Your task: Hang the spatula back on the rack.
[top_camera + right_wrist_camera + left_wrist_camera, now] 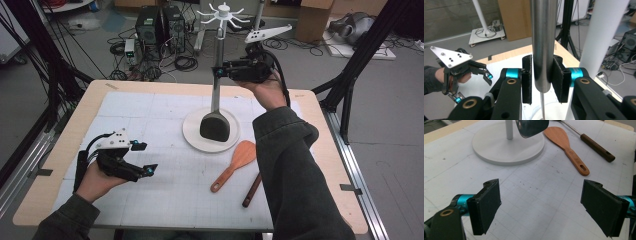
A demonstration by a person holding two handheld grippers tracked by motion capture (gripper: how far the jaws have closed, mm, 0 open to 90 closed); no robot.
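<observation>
Spatula point(215, 125) hangs beside the rack post point(599, 40), its steel handle point(543, 37) between the right gripper's point(218, 71) barely slackened jaws. Hanging step appears underway; next, release fully and withdraw. Left gripper point(144, 157) idles, jaws wide, empty.

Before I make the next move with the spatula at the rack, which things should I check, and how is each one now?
1. Right claw closed on the metal spatula handle: ok.
2. Handle top caught on the rack hooks: cannot tell.
3. Spatula head hangs free above the white base: cannot tell.
4. Left claw open, empty, apart from the rack: ok.
5. Wooden spatula and brown-handled tool lie on the mat, not under the spatula head: ok.
</observation>
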